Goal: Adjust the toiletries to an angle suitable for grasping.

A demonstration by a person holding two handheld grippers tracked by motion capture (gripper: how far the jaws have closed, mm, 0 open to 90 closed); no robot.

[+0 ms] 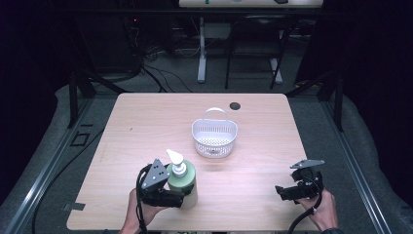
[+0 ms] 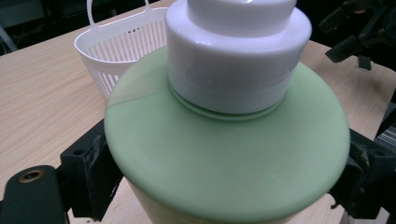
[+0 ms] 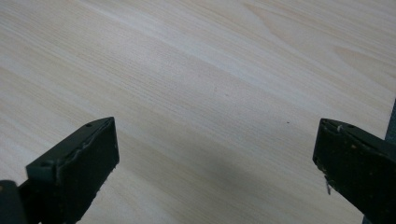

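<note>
A light wooden table (image 1: pixel 146 122) stands in a dark room. A person sits at its near side and holds a gripper in each hand.

A white basket (image 1: pixel 215 137) with little slots and a thin handle sits near the middle of the table. Everything else is told from this basket.

A green pump bottle (image 1: pixel 183 181) stands upright on the table, nearer to the person than the basket and a bit to the left of it. It has a white pump top (image 1: pixel 176 161) with a pointed spout. The left gripper (image 1: pixel 181 197) is clamped on the green pump bottle. In the left gripper view one black jaw presses each side of the bottle's round green body (image 2: pixel 224 158). The basket (image 2: pixel 121 51) shows behind it. The person's left hand (image 1: pixel 146 212) holds this gripper from below.

The right gripper (image 1: pixel 281 191) is near the table's front edge, well to the right of the basket and nearer to the person. The right hand (image 1: pixel 325 214) holds it. Its jaws are spread wide apart with nothing between them. In the right gripper view bare wood (image 3: pixel 201 84) lies between the two black jaws.

A small dark round hole (image 1: pixel 235 106) is in the table top, just past the basket on the far side.
</note>
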